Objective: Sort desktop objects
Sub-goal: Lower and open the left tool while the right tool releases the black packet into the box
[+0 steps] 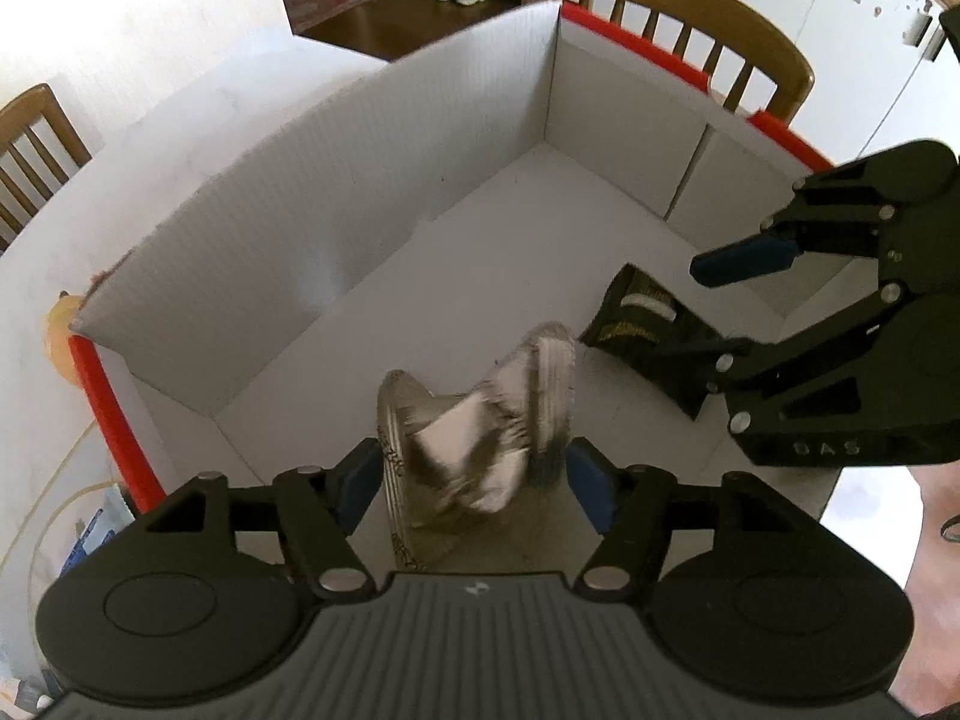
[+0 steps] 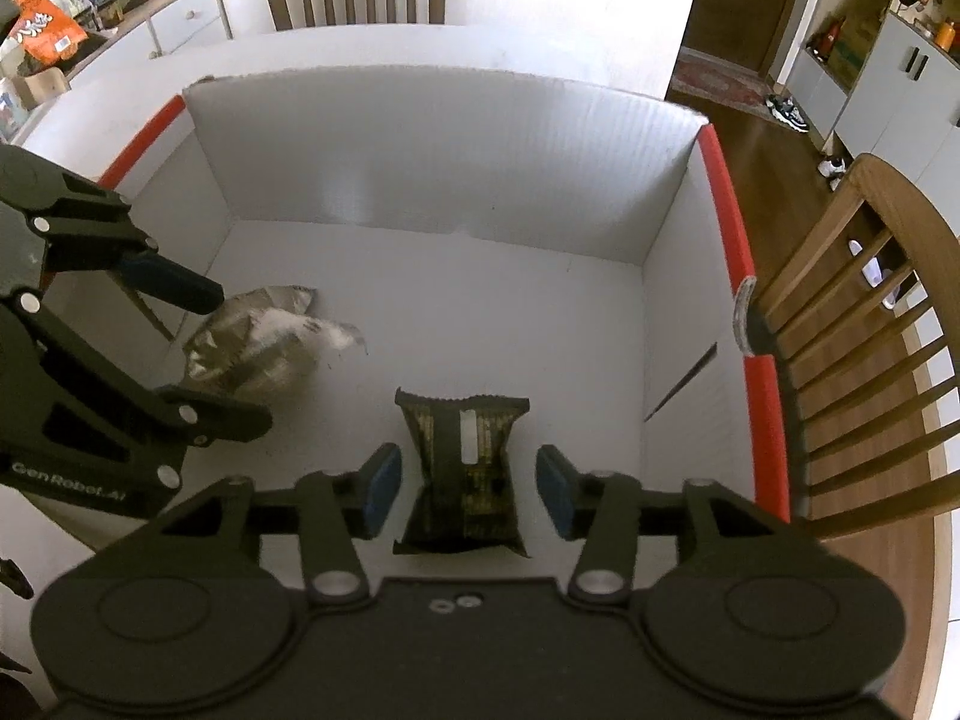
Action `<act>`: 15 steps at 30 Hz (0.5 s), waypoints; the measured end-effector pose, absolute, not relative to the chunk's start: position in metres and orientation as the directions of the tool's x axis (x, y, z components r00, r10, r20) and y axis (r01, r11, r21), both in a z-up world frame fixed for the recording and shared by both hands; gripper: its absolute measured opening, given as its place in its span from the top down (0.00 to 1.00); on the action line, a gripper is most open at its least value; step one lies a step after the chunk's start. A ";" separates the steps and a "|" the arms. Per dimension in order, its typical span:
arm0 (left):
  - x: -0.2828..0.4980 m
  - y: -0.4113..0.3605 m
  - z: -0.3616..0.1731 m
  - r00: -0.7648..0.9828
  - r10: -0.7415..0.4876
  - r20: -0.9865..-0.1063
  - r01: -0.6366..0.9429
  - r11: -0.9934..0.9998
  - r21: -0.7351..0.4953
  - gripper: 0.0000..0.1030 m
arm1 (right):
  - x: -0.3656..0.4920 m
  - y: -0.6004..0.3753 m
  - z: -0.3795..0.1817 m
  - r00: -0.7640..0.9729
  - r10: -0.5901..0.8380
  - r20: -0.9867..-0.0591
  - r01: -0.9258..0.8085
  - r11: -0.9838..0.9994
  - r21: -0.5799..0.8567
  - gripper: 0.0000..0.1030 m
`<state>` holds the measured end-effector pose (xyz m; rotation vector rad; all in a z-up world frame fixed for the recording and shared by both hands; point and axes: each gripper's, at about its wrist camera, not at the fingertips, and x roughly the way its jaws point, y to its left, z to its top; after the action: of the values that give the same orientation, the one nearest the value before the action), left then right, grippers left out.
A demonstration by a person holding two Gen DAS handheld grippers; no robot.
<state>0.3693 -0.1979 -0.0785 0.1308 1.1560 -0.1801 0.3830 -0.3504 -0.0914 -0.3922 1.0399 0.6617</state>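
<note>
A white corrugated box (image 1: pixel 288 228) with red edge strips sits on the table; both grippers reach into it. My left gripper (image 1: pixel 474 483) is open, its blue pads either side of a blurred silver foil packet (image 1: pixel 480 420) that appears to be dropping free. The packet also shows in the right wrist view (image 2: pixel 258 342). My right gripper (image 2: pixel 468 489) is open over a dark snack packet (image 2: pixel 465 468) that lies on the box floor. That packet shows in the left wrist view (image 1: pixel 648 330) under the right gripper (image 1: pixel 720 312).
Wooden chairs (image 2: pixel 864 324) stand close around the table. The box walls (image 2: pixel 456 156) rise on all sides, with a red strip (image 2: pixel 750 300) on the right edge. A sideboard with clutter (image 2: pixel 90 6) stands at the far left.
</note>
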 end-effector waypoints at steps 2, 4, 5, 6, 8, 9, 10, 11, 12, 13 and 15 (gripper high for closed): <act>0.368 -0.197 -0.074 0.403 -0.078 -0.912 0.204 0.979 0.007 0.33 | 0.382 -0.351 -0.089 0.347 0.315 -0.883 -0.666 0.746 0.004 0.49; 0.366 -0.197 -0.070 0.417 -0.078 -0.906 0.196 0.981 0.006 0.31 | 0.379 -0.351 -0.085 0.357 0.322 -0.877 -0.667 0.745 0.003 0.44; 0.365 -0.196 -0.068 0.423 -0.081 -0.903 0.194 0.981 0.003 0.31 | 0.379 -0.351 -0.083 0.362 0.327 -0.873 -0.668 0.744 0.002 0.41; 0.363 -0.195 -0.066 0.428 -0.082 -0.900 0.191 0.982 0.001 0.31 | 0.378 -0.351 -0.080 0.368 0.332 -0.868 -0.669 0.744 0.001 0.40; 0.360 -0.194 -0.061 0.441 -0.084 -0.894 0.181 0.984 -0.003 0.30 | 0.376 -0.352 -0.073 0.382 0.342 -0.859 -0.667 0.745 0.000 0.38; 0.359 -0.192 -0.059 0.447 -0.086 -0.890 0.176 0.984 -0.007 0.30 | 0.376 -0.352 -0.071 0.386 0.347 -0.855 -0.668 0.744 0.001 0.38; 0.357 -0.191 -0.056 0.455 -0.088 -0.886 0.171 0.985 -0.010 0.30 | 0.375 -0.352 -0.068 0.390 0.351 -0.851 -0.667 0.745 0.002 0.38; 0.356 -0.190 -0.054 0.461 -0.089 -0.883 0.167 0.986 -0.012 0.30 | 0.374 -0.351 -0.066 0.394 0.354 -0.848 -0.667 0.745 0.001 0.38; 0.354 -0.189 -0.051 0.469 -0.091 -0.878 0.162 0.987 -0.015 0.30 | 0.373 -0.351 -0.064 0.397 0.358 -0.845 -0.668 0.744 0.001 0.38; 0.351 -0.187 -0.048 0.479 -0.094 -0.873 0.156 0.988 -0.020 0.30 | 0.372 -0.352 -0.061 0.401 0.362 -0.842 -0.669 0.743 0.001 0.37; 0.348 -0.185 -0.042 0.495 -0.098 -0.863 0.145 0.989 -0.030 0.30 | 0.370 -0.353 -0.056 0.411 0.370 -0.833 -0.668 0.744 0.001 0.36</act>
<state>0.3475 -0.1851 -0.0423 0.0489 1.0423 -0.1473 0.3695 -0.3528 -0.0563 -0.3588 0.9390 0.6709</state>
